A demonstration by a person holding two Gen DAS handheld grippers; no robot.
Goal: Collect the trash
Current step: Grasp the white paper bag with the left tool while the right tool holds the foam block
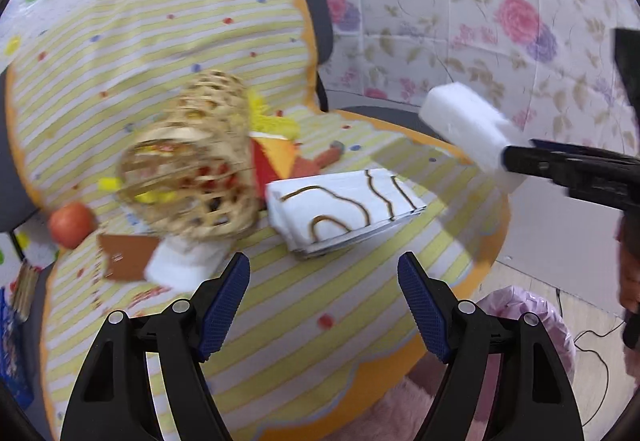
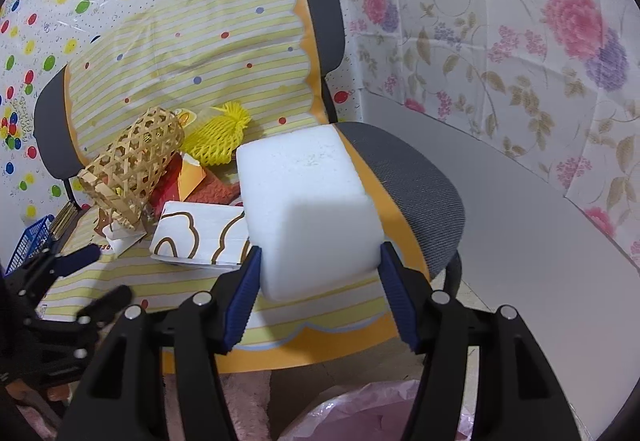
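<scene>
A white foam block [image 2: 310, 209] is being clamped between the blue pads of the right gripper [image 2: 320, 293], above the front edge of the striped chair cover [image 2: 352, 299]. The left gripper [image 1: 324, 305] is being held with its jaws spread and nothing between them, over the seat. Beyond it, a folded white paper bag [image 1: 344, 207] and a tipped woven basket [image 1: 192, 177] are lying on the cover.

Striped cloth [image 2: 192, 53] over grey chair [image 2: 416, 177]
</scene>
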